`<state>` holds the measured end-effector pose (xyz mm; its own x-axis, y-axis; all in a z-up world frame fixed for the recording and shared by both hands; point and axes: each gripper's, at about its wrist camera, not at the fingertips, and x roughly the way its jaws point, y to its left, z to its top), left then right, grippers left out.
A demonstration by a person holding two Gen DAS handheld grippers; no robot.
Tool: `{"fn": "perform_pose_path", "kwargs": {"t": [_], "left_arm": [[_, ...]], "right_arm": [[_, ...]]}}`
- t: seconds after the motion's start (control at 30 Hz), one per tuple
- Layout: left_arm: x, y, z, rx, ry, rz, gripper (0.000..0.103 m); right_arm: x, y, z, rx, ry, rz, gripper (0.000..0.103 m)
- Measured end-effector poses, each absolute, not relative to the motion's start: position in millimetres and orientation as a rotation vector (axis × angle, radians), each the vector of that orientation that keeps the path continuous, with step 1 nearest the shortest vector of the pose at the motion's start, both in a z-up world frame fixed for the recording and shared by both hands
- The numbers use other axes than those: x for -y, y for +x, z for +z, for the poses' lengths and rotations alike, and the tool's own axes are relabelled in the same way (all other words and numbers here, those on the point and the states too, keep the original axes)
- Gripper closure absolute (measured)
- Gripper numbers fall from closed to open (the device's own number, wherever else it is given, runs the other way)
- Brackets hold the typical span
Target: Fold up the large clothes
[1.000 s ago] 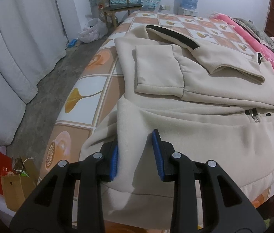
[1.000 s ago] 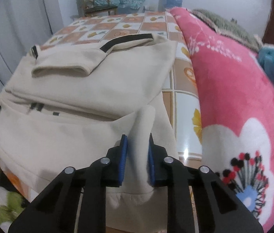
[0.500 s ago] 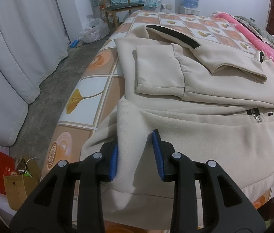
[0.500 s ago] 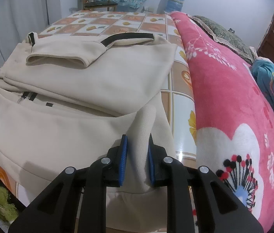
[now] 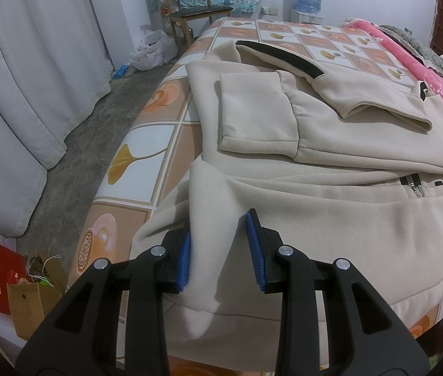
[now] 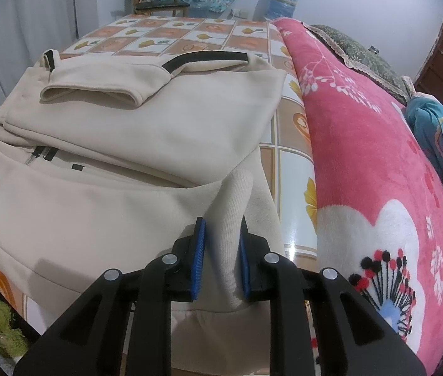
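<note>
The cream jacket (image 5: pixel 331 144) lay across the bed (image 5: pixel 146 144), its sleeves already crossed over the chest and its ribbed hem hanging toward the bed's near edge. The left gripper (image 5: pixel 218 247) pinched a raised ridge of the hem at the jacket's left corner: cloth filled the gap between the blue pads, the left pad pressed into it and the right pad at its edge. The right gripper (image 6: pixel 219 250) was closed more narrowly on a similar ridge at the jacket's right corner, both pads squeezing the ribbing. The step in hand looked like carrying the hem up over the folded sleeves toward the black-trimmed collar (image 5: pixel 281 54). To do it well, both corners would need to rise together and travel at the same pace, so that the new fold ran straight across the jacket and not at a slant. The looser left hold seemed the weak point; thick fleece could slide out if that side were pulled hard, so a firmer bite first would help. Lifting only high enough to clear the sleeves ought to keep them from dragging out of place. The pink blanket (image 6: pixel 371 163) lay just beside the jacket's right edge and should be kept out of the fold.
</note>
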<state>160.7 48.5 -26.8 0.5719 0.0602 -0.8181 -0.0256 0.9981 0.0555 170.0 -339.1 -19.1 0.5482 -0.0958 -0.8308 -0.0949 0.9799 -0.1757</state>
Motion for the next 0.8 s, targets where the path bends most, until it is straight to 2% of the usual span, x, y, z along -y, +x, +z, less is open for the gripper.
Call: {"fn": "perform_pose_path", "kwargs": {"t": [0.57, 0.63, 0.7, 0.8], "left_arm": [[-49.1, 160.6, -26.4, -0.946, 0.056, 0.059, 0.071], [-48.9, 160.0, -26.6, -0.928, 0.077, 0.069, 0.072], [-48.5, 159.0, -26.0, -0.911, 0.106, 0.082, 0.082], [-48.0, 156.9, -24.5, -0.892, 0.132, 0.089, 0.090]], "right_arm": [[339.8, 168.0, -19.8, -0.984, -0.214, 0.003, 0.084], [338.7, 166.3, -19.2, -0.976, -0.212, 0.001, 0.084], [339.6, 163.5, -17.8, -0.962, -0.204, -0.001, 0.086], [339.4, 159.4, -14.9, -0.947, -0.186, 0.001, 0.092]]}}
